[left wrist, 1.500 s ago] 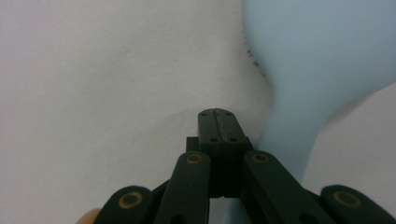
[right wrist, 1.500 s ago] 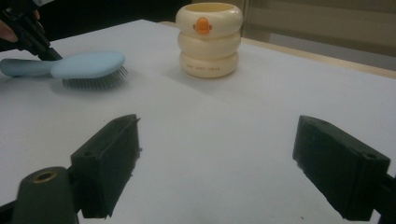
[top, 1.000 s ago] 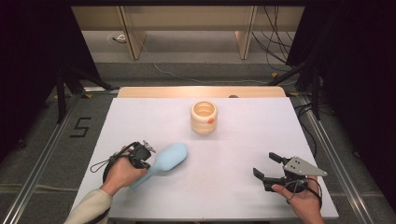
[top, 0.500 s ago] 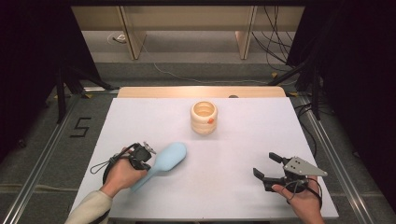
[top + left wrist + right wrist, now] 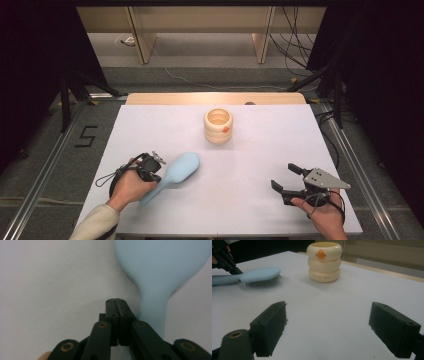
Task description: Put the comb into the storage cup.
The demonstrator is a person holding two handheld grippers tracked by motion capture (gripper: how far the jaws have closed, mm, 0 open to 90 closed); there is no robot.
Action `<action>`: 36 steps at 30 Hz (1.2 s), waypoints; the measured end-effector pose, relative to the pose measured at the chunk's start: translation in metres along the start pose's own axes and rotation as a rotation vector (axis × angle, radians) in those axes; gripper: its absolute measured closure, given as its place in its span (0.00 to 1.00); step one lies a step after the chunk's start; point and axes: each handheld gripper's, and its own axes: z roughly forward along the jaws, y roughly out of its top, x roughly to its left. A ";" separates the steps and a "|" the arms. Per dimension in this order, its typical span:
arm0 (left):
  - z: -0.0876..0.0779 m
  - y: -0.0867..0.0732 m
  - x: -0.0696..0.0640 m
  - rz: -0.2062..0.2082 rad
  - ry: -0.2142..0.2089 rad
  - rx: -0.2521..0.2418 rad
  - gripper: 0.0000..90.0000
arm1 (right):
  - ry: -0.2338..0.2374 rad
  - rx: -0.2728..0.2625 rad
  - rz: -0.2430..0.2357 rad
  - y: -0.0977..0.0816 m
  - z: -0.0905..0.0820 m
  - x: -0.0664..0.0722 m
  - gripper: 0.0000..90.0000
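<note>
step: picking up blue hairbrush (image 5: 176, 172) | left hand-held gripper (image 5: 116, 305) closed beside handle, seemingly empty, just started opening | right hand-held gripper (image 5: 287, 179) open, empty | next: open around handle

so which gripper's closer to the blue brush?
Left. The left gripper sits right beside the blue brush handle, jaws together; the right gripper waits open, far across the table.
</note>
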 end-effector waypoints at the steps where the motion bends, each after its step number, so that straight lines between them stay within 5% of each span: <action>1: -0.003 -0.001 0.003 -0.019 0.011 -0.032 0.91 | 0.000 0.000 -0.001 0.000 0.000 0.000 0.18; 3: -0.006 -0.002 0.005 -0.038 0.014 -0.060 0.87 | 0.001 -0.001 0.000 0.000 0.000 0.000 0.18; 8: -0.017 -0.005 0.018 -0.140 0.040 -0.206 0.57 | 0.002 0.000 -0.002 0.000 0.000 0.000 0.17; 17: -0.031 -0.015 0.039 -0.297 -0.013 -0.491 0.11 | 0.001 0.000 -0.002 0.000 0.000 0.000 0.17; 19: -0.033 -0.015 0.040 -0.294 -0.038 -0.522 0.00 | 0.001 -0.001 -0.002 0.000 0.000 0.000 0.17; 26: -0.038 -0.014 0.039 -0.274 -0.040 -0.588 0.00 | 0.002 -0.002 -0.001 0.000 0.000 0.000 0.17; 32: -0.048 -0.011 0.033 -0.200 -0.100 -0.675 0.01 | 0.002 -0.001 -0.003 0.000 0.000 0.000 0.17; 36: -0.052 -0.004 0.024 -0.110 -0.151 -0.607 0.07 | 0.003 0.000 0.003 0.000 0.001 0.000 0.17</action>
